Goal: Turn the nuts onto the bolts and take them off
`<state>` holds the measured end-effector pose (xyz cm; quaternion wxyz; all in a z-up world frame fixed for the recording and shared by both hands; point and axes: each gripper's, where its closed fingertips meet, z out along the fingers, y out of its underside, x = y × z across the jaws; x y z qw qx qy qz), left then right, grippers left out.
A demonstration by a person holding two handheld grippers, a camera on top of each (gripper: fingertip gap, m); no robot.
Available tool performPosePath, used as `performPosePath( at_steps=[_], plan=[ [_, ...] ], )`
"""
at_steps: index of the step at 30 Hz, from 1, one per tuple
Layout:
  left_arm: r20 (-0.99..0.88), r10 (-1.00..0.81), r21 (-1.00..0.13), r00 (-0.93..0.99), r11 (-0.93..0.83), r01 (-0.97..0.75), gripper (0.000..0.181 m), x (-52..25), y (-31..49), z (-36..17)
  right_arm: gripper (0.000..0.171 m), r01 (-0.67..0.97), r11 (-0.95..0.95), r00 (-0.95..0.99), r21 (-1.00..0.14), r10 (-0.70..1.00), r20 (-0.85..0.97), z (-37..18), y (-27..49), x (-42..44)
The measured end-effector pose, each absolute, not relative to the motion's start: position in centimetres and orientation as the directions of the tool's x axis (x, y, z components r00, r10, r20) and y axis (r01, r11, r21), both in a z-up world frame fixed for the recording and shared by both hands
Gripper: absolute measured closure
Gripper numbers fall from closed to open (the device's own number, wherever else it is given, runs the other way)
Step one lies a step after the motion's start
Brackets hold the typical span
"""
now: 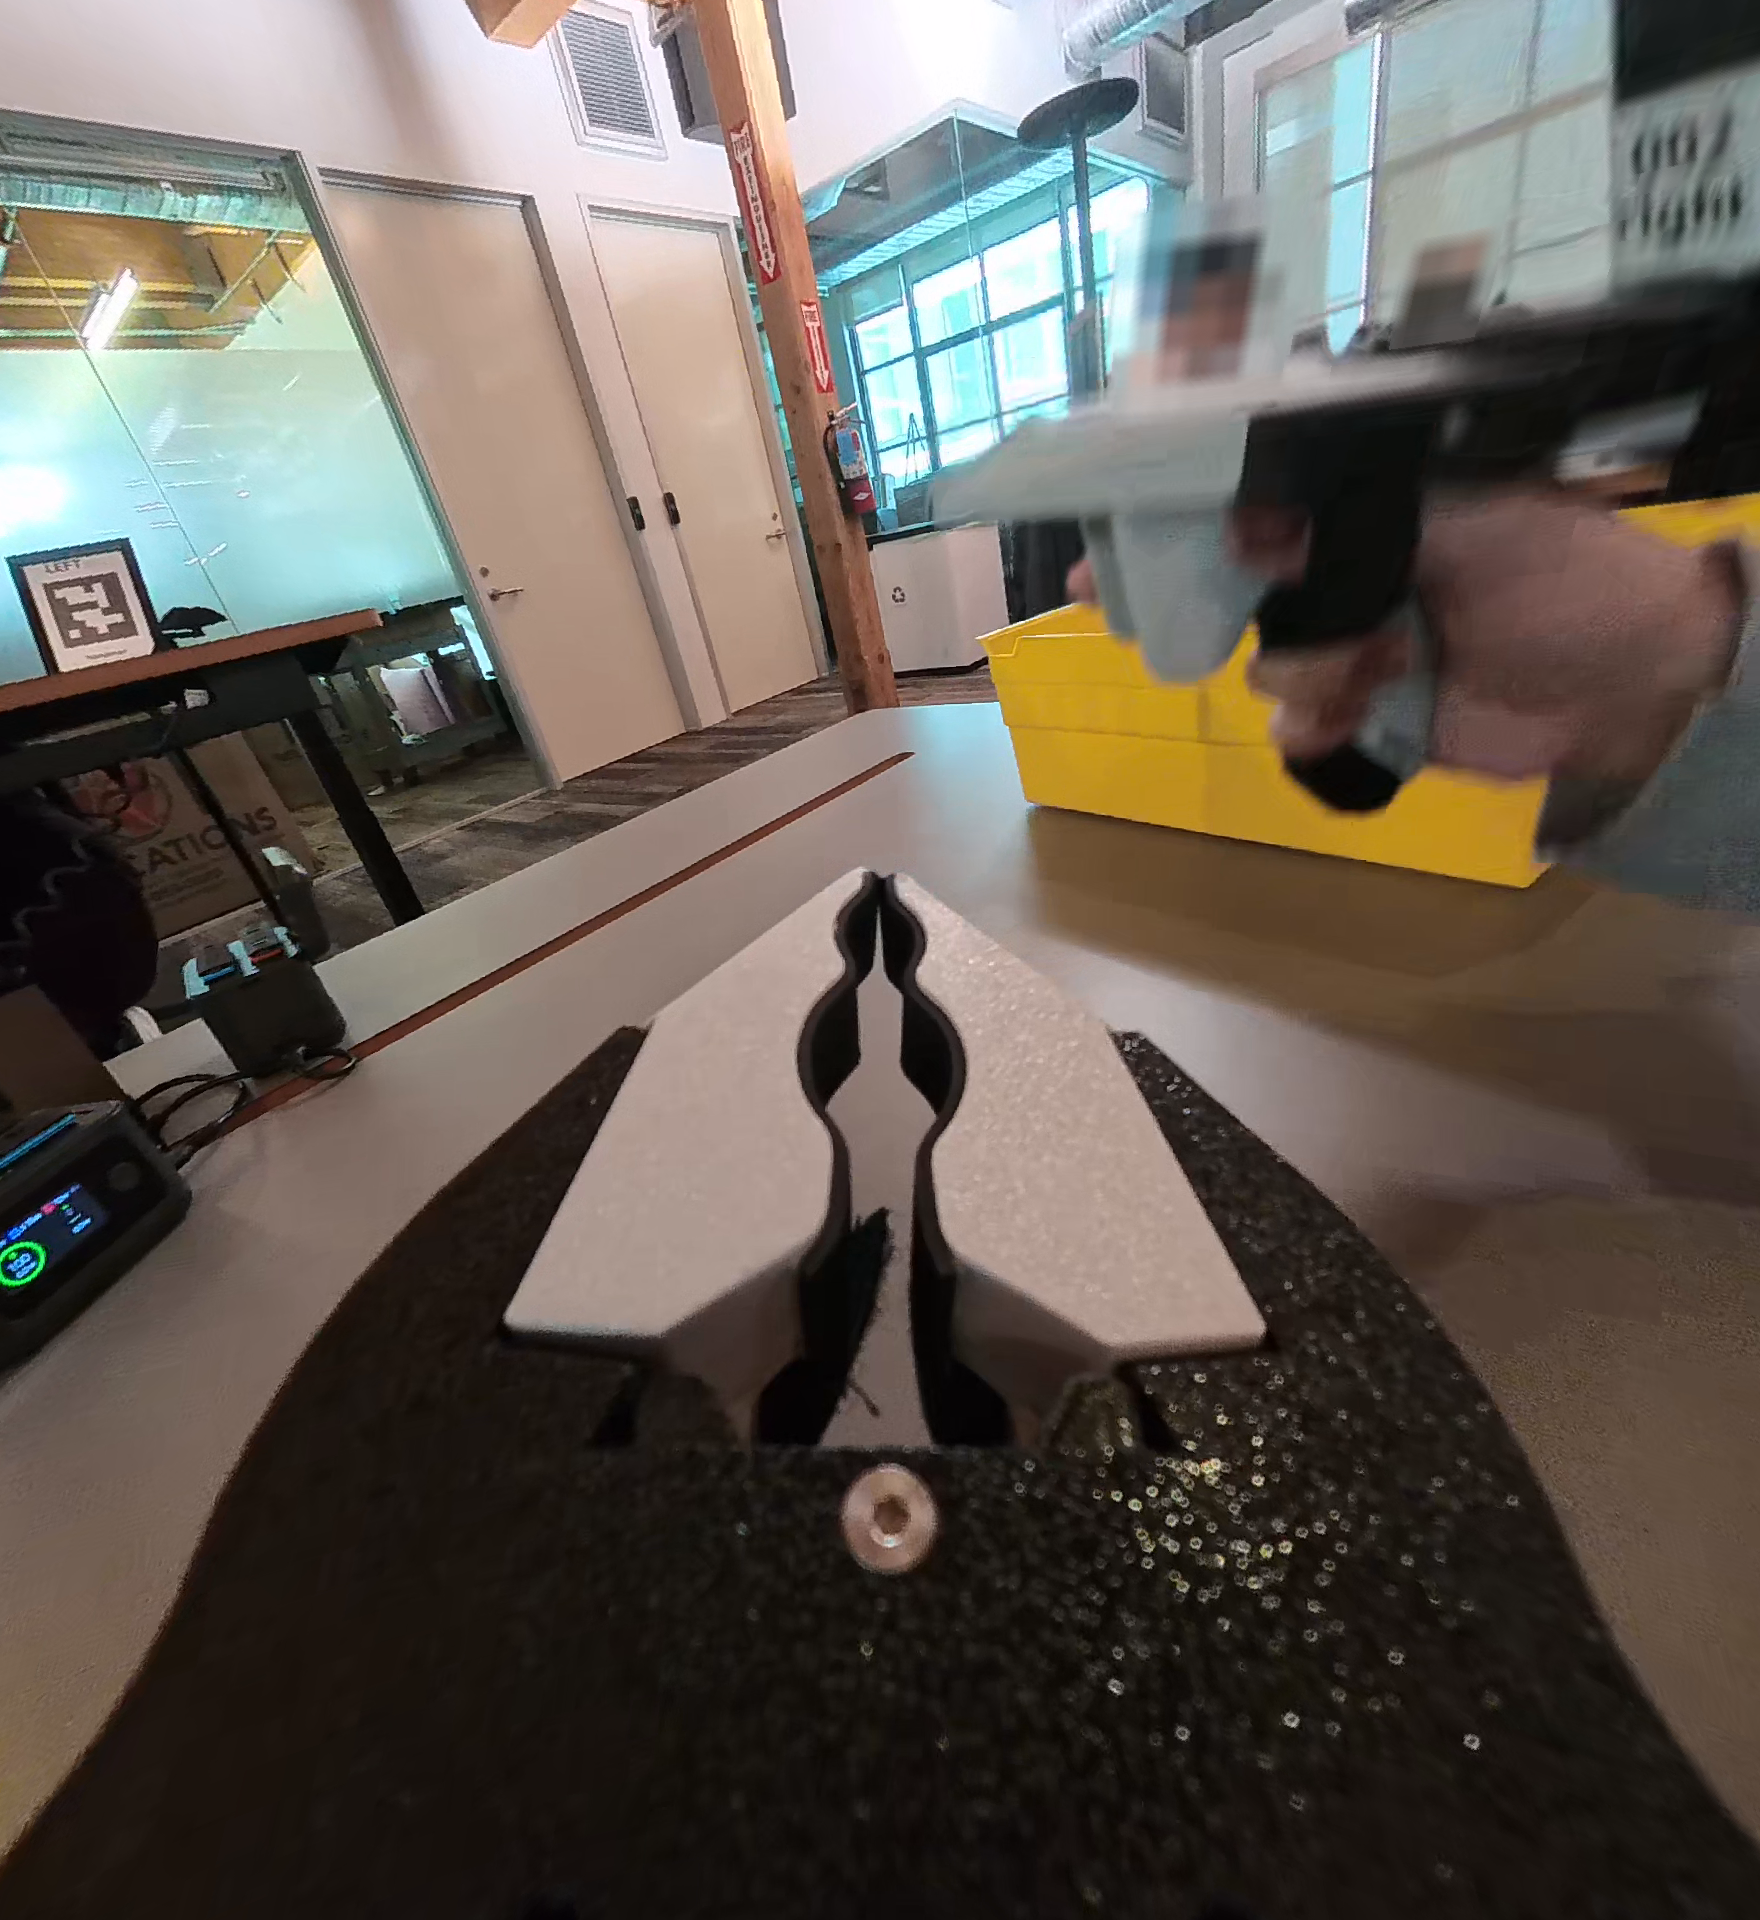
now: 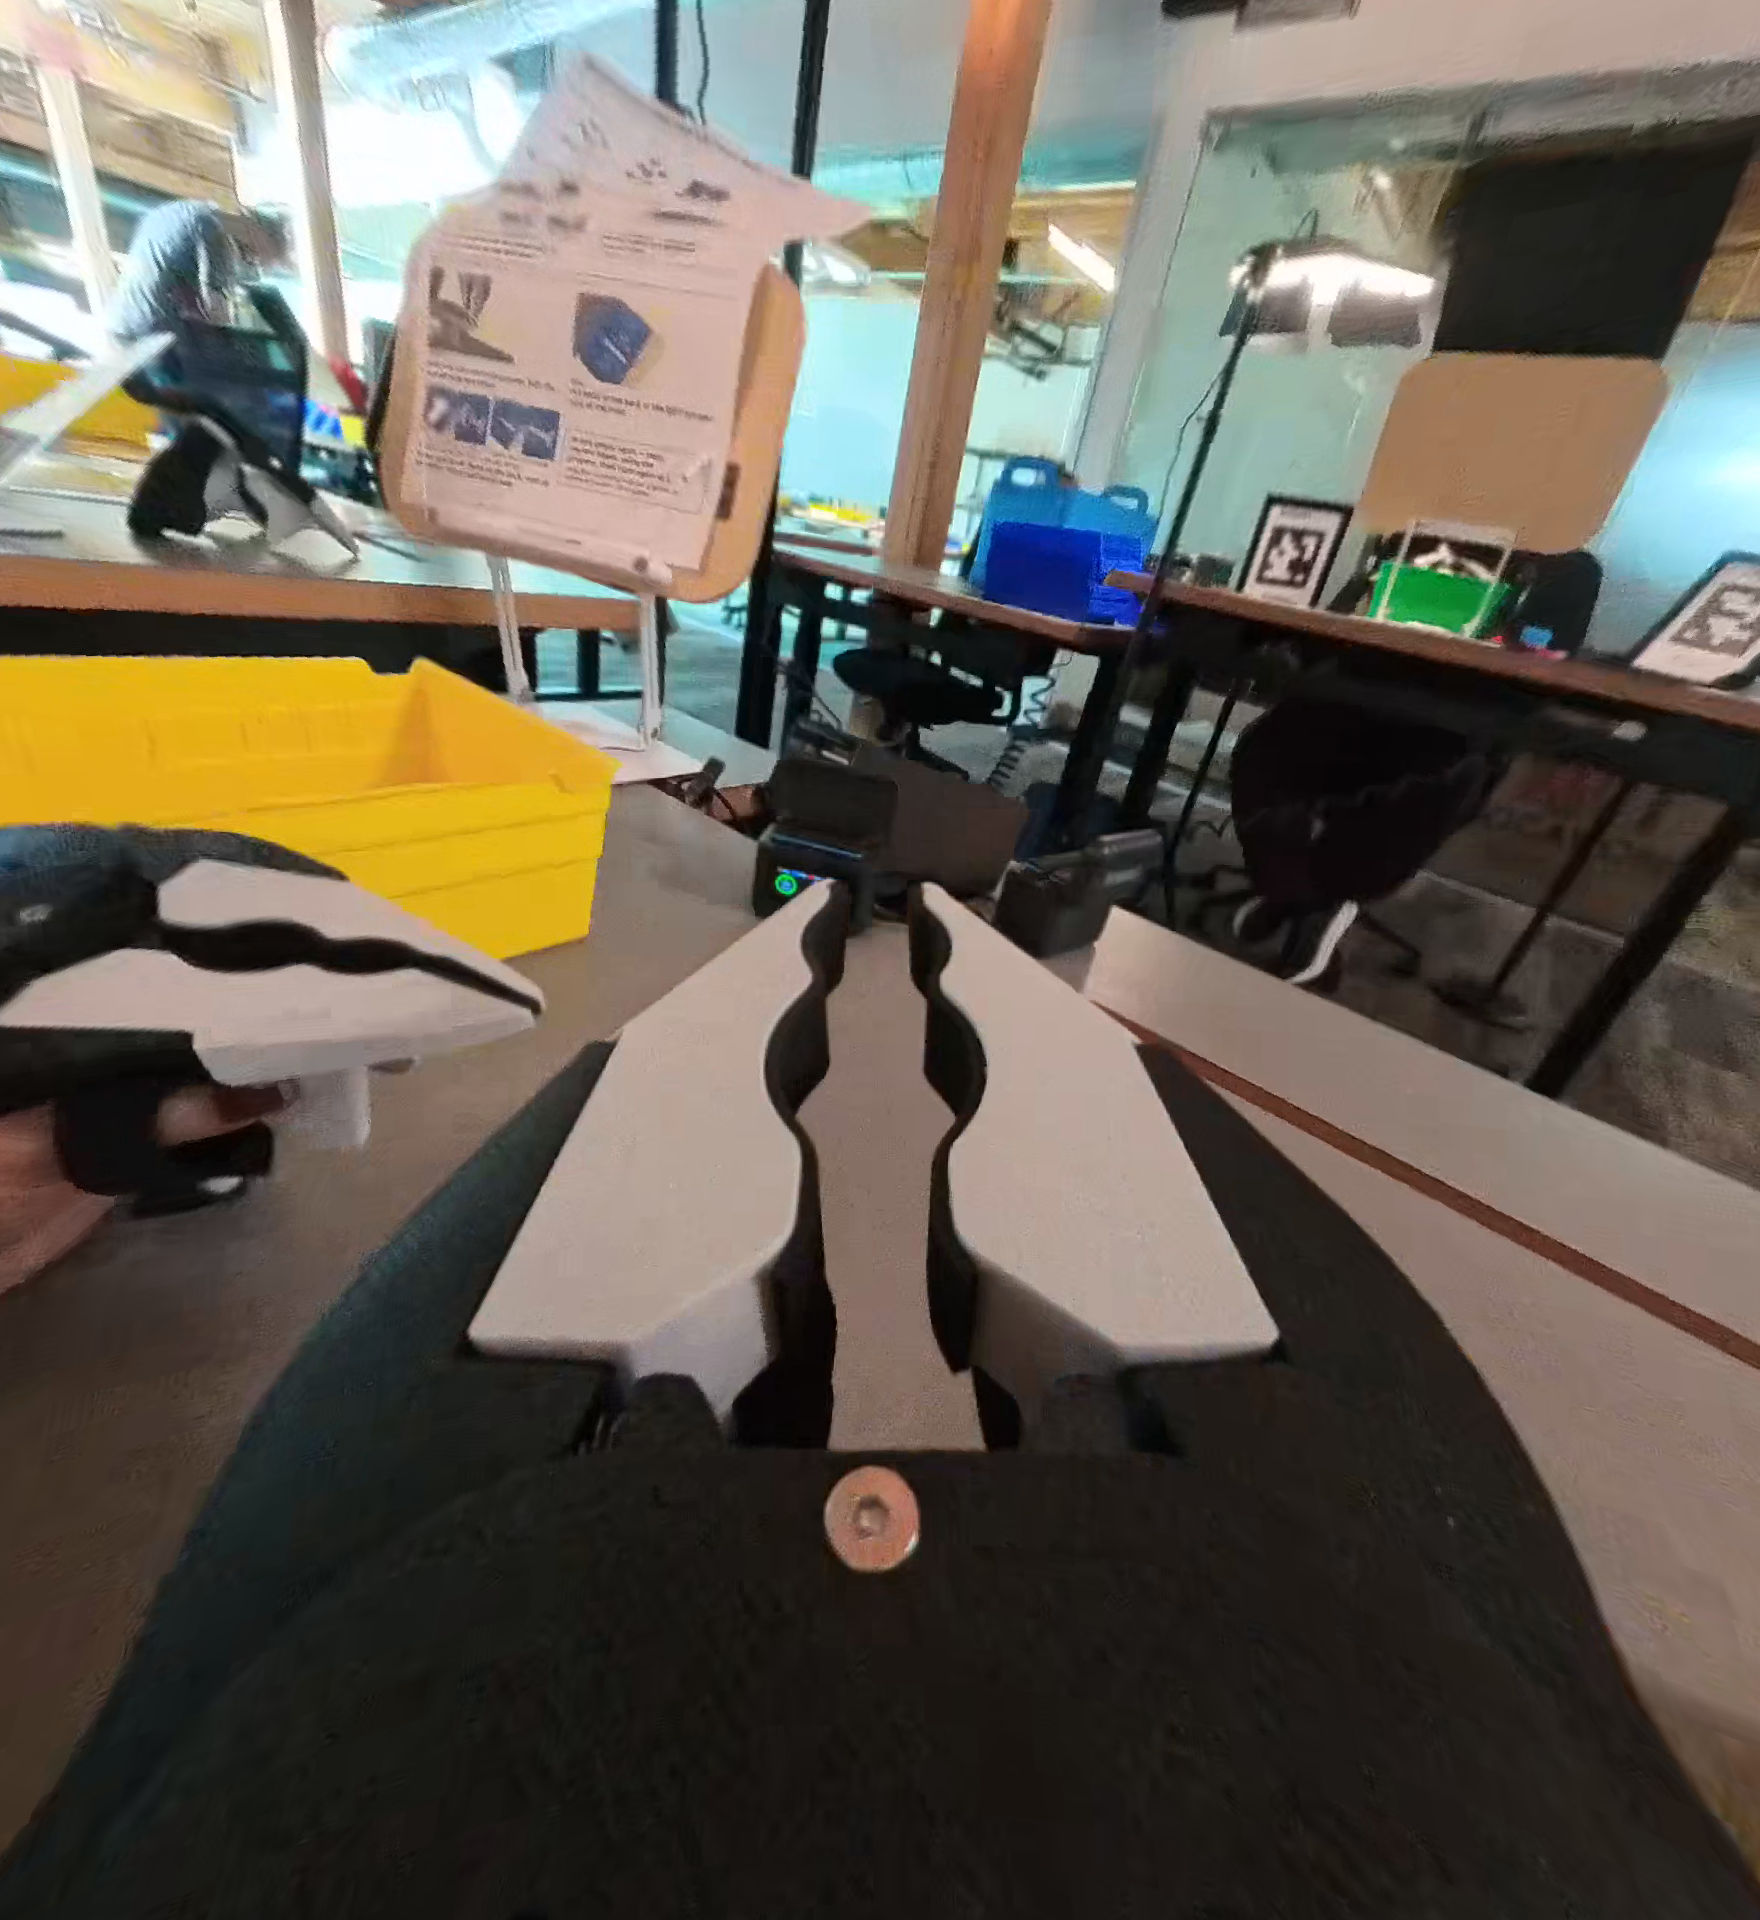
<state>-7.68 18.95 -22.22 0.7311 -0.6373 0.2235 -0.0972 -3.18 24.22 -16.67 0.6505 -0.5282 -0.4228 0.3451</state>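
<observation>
Left gripper (image 1: 881,883): jaws closed at the tips, nothing between them, low over the grey worktop (image 1: 1271,1039). Right gripper (image 2: 876,904): jaws slightly parted, empty, a hand (image 1: 1541,665) carrying it (blurred in the left view). Beyond both, a yellow bin (image 2: 502,821) sits on the worktop. Nuts and bolts: cannot tell where; none visible in either view.

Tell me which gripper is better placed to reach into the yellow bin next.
Probably right: the right gripper, slightly open, is raised beside the yellow bin. The left gripper, shut and empty, sits low over the table.
</observation>
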Motion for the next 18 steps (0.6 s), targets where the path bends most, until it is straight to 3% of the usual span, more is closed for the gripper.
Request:
performPosePath(
  at_steps=[1,7,12,16,18],
  plan=[
    [-0.203,-0.427,-0.975,0.881,0.170,-0.142,0.181,-7.7,18.9,-22.2,0.161,0.000,0.232,0.425,-0.973,0.881,0.210,-18.2,24.1,-3.8],
    [-0.232,-0.422,-0.970,0.876,0.167,-0.176,0.181,-7.5,18.9,-22.5,0.170,0.070,0.528,0.499,-0.846,0.716,0.488,-21.4,22.5,-4.2],
    [-0.316,-0.385,-0.946,0.867,0.195,-0.258,0.181,-7.4,18.5,-21.9,0.171,0.080,0.471,0.584,-0.878,0.692,0.424,-21.4,24.4,-3.0],
    [-0.373,-0.319,-0.907,0.871,0.322,-0.271,0.181,-7.5,16.6,-15.5,0.171,0.065,0.460,0.586,-0.886,0.701,0.407,-21.3,24.5,-2.8],
    [-0.286,-0.382,-0.950,0.879,0.237,-0.206,0.160,-7.9,16.2,-13.4,0.171,0.064,0.456,0.584,-0.888,0.704,0.404,-21.3,24.6,-2.8]
  ],
)
